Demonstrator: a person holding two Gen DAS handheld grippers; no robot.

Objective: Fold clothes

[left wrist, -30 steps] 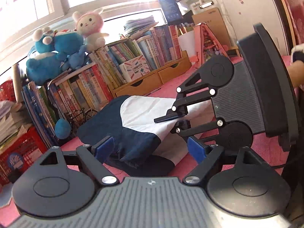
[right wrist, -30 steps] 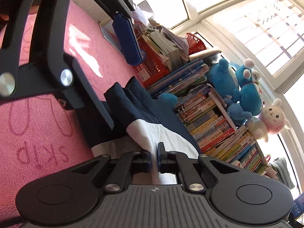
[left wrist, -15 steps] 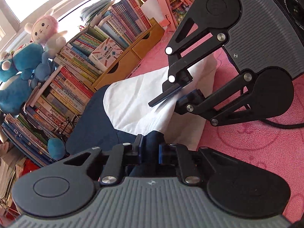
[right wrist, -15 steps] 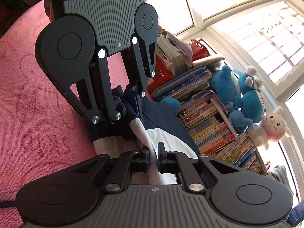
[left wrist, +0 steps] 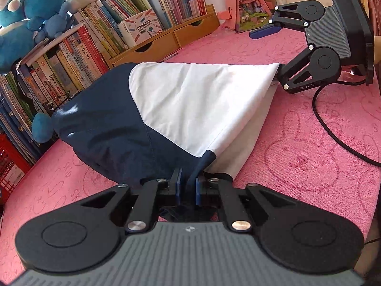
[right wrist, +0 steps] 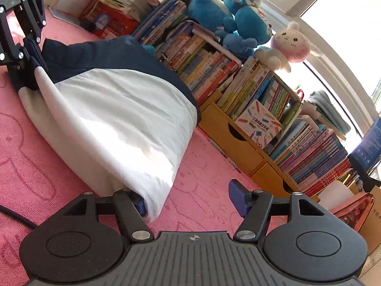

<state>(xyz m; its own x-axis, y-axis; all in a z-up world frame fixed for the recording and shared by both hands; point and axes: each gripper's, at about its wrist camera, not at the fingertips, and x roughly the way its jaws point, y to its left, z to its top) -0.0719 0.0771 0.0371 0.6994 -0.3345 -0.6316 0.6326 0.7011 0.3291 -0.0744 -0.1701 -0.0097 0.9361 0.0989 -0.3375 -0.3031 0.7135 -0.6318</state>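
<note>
While our left gripper [left wrist: 187, 188] pinches the navy-and-white garment's [left wrist: 190, 100] navy corner, our right gripper [right wrist: 188, 201] has just been opening beside its white edge, so we next need a fresh grasp for folding.

Book spines [left wrist: 100, 35] too small to read.

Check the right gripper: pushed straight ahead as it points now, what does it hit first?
Probably bare pink mat, then the wooden drawer unit. The right gripper, jaws just opened, has the white garment against its left finger, off-line. Depth unclear.
</note>
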